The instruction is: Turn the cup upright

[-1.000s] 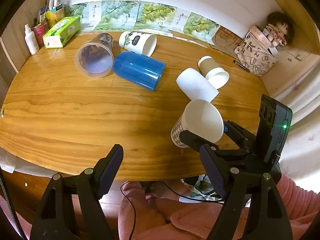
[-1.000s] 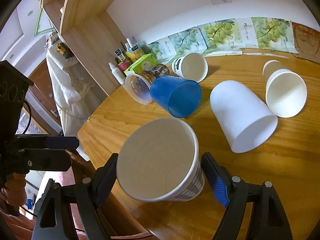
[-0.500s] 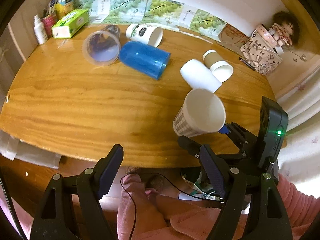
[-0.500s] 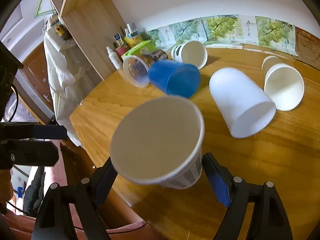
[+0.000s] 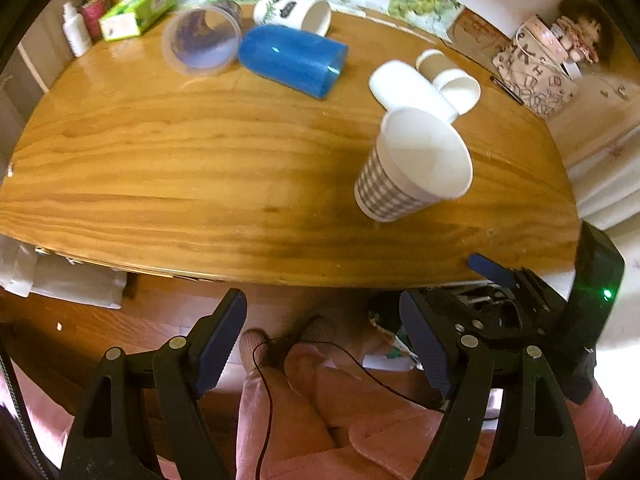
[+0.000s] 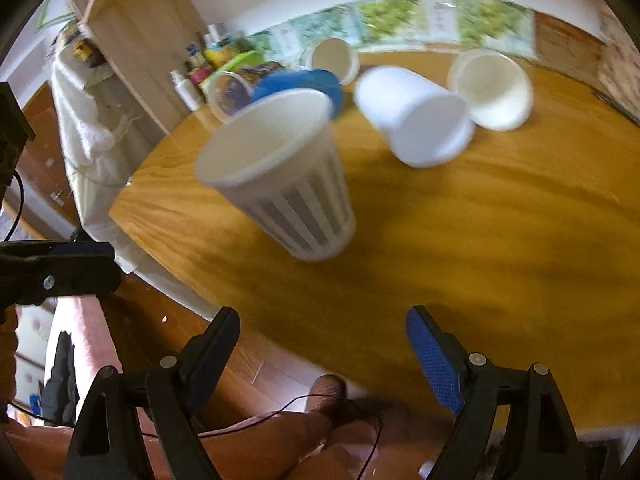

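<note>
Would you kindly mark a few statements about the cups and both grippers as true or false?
1. The checked cup stands on the table with its mouth up. True.
2. The right gripper is clamping the checked cup. False: its fingers are open and clear of it.
3. The blue cup lies on its side. True.
4. The left gripper holds a cup. False: it is open and empty.
5. The green box sits beside the checked cup. False: it is at the far edge.

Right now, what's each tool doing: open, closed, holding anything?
Left tool: open, holding nothing.
Right tool: open, holding nothing; the checked paper cup stands apart from it on the table.
</note>
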`<state>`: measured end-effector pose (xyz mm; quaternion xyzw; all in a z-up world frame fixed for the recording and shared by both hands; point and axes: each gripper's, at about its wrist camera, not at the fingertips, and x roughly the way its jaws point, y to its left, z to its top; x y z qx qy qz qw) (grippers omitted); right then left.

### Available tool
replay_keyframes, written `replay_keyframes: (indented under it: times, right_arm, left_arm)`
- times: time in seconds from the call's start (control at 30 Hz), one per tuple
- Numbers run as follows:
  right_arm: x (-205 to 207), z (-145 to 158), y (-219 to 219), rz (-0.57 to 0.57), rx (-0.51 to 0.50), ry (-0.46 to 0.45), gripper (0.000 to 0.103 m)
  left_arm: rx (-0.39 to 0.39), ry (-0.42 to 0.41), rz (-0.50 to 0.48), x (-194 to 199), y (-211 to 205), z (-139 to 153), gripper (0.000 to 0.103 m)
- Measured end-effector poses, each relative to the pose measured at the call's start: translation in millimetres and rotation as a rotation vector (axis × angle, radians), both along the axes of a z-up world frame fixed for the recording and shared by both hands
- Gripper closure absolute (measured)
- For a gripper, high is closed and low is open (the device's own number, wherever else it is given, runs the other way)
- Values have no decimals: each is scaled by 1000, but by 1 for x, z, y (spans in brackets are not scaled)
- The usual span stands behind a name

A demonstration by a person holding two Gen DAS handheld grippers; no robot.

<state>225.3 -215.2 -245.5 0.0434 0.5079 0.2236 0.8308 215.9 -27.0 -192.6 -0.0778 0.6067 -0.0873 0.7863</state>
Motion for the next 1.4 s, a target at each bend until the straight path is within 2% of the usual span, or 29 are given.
replay_keyframes:
  times: [0.17, 0.3, 0.43, 0.5, 0.63, 0.8, 1.07, 1.23, 1.4]
  right_arm:
    - [-26, 6, -25, -129, -49, 57, 16]
    - [-39, 18, -42, -264, -37, 85, 13]
    - [-51, 46, -56, -444, 73, 63, 11]
    - [-55, 60, -55, -507, 86, 34, 0]
    - [-67, 89, -46, -589, 114, -16, 0]
    - [-88, 123, -26, -592, 125, -48, 0]
    - [-130, 176, 17, -576, 93, -135, 0]
    - [-158, 213, 43, -586, -32, -305, 0]
    - [-177, 233, 65, -550, -87, -432, 0]
  left_arm:
    - [-32, 49, -16, 1, -1, -10, 21]
    - [-44, 37, -17, -4, 4, -1, 21]
    - [-39, -16, -19, -14, 17, 21, 21]
    - [-22, -64, -30, -20, 21, 38, 21]
    - [-10, -174, -26, -34, 33, 74, 19]
    - [-44, -308, -5, -59, 47, 117, 12]
    - [37, -523, 29, -96, 57, 160, 6]
    - [64, -654, 66, -118, 62, 179, 6]
    - [105, -723, 68, -134, 60, 186, 6]
